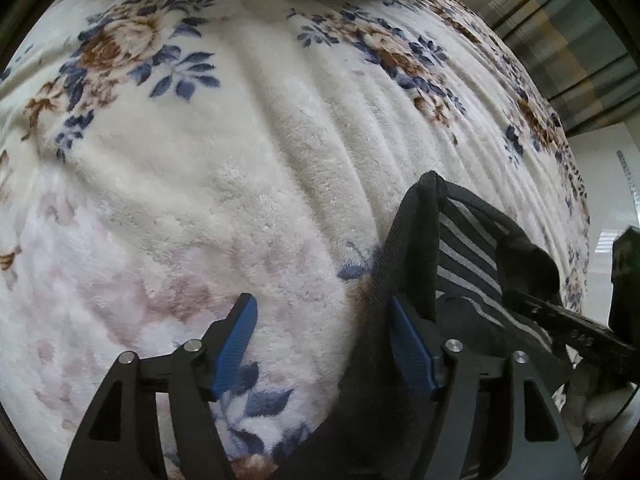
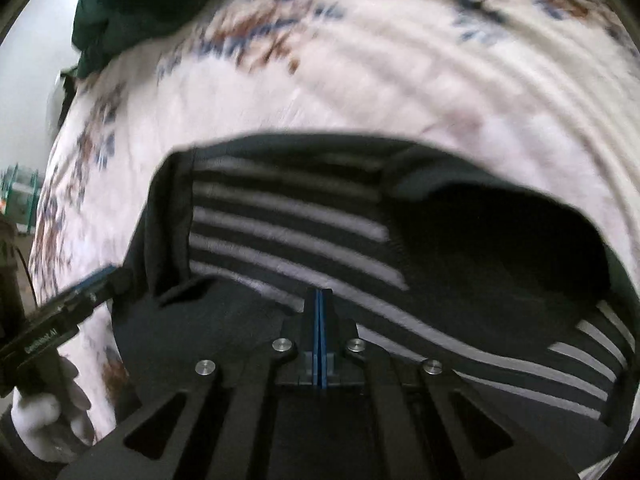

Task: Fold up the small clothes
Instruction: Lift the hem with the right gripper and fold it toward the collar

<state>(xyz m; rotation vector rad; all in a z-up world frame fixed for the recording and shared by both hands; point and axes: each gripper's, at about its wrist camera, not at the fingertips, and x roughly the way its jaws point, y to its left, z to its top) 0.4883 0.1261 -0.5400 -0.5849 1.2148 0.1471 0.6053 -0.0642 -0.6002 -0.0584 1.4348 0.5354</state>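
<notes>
A small dark garment with grey and white stripes and a black waistband [image 1: 472, 248] lies on a floral fleece blanket [image 1: 240, 160]. In the left wrist view my left gripper [image 1: 324, 344] is open, with the garment's black edge by its right finger [image 1: 408, 344]. In the right wrist view the garment [image 2: 300, 224] fills the middle. My right gripper [image 2: 319, 300] is shut, its blue pads pressed together over the garment's near dark edge; whether cloth is pinched between them does not show. The left gripper [image 2: 96, 284] shows at the left, at the garment's edge.
A dark teal cloth [image 2: 132, 8] lies at the far end of the blanket. Striped curtains [image 1: 568, 48] hang beyond the bed on the right. A gloved hand [image 2: 48, 420] holds the left gripper's handle.
</notes>
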